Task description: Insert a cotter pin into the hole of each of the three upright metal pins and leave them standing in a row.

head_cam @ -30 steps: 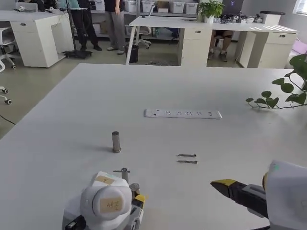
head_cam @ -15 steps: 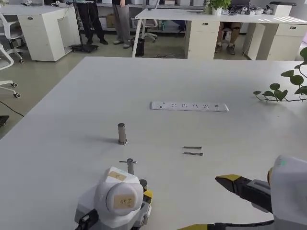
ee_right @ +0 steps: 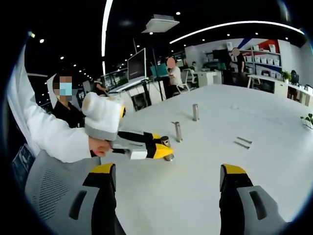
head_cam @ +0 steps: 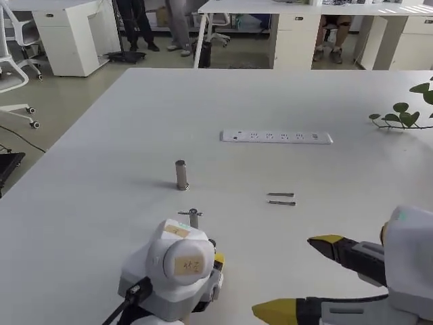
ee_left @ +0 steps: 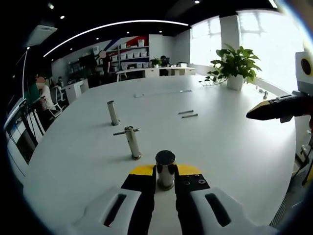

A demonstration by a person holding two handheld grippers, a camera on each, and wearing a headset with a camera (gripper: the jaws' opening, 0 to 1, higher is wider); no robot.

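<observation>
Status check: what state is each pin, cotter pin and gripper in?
Far metal pin: upright, nothing inserted.
Middle metal pin: upright, cotter pin through it.
Near metal pin: upright, nothing inserted.
Loose cotter pins: two, lying flat.
Left gripper: shut on near metal pin.
Right gripper: open, empty.

Bare table (head_cam: 135,115) btwn right gripper (head_cam: 284,276) and loose cotter pins (head_cam: 281,198); upright pins (head_cam: 181,175) off left, prob. clear.

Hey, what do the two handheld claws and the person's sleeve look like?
The left claw and right claw are black with yellow tips on pale grey bodies. The left one's rounded white housing carries two tan labels and a black cable. The person's sleeve is white.
</observation>
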